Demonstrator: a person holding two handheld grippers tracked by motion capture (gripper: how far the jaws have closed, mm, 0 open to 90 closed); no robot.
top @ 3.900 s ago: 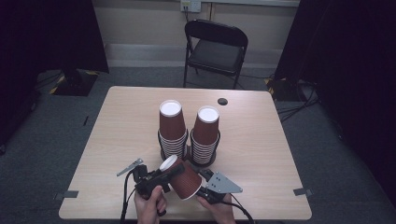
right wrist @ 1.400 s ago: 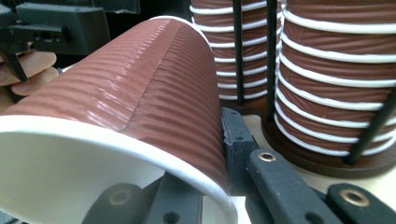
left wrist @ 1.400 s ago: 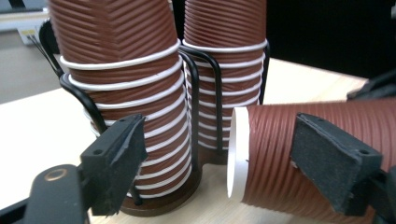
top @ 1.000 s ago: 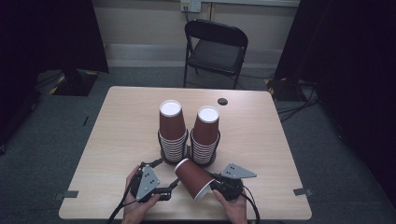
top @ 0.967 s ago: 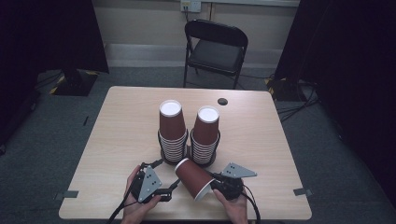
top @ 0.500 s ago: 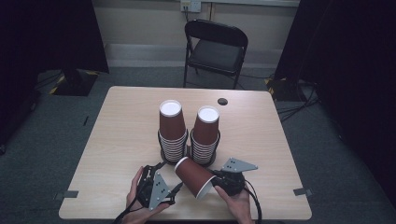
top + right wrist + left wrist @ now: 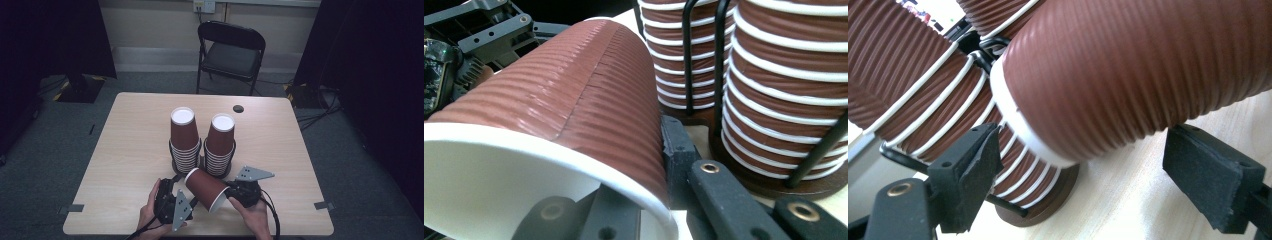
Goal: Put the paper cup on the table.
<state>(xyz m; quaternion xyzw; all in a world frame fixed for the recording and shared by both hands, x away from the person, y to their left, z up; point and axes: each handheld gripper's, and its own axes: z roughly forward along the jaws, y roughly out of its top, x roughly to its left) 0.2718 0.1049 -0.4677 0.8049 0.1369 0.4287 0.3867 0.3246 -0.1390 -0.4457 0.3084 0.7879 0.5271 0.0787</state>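
The right gripper clamps its jaws on the rim of a tilted cup near the counter front edge. The left gripper stands just beside it, jaws apart and empty after opening. Two cup stacks crowd close behind.

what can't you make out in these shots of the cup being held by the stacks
- Inside of the held cup: in the right gripper view the frame edge cuts off its mouth.
- Base under the two cup stacks: high view, the cups hide it.
- Small dark round thing on the table: too small to identify.
- Right tool: its inner jaw is hidden inside the cup.
- Left tool: jaws stand apart beside the cup.
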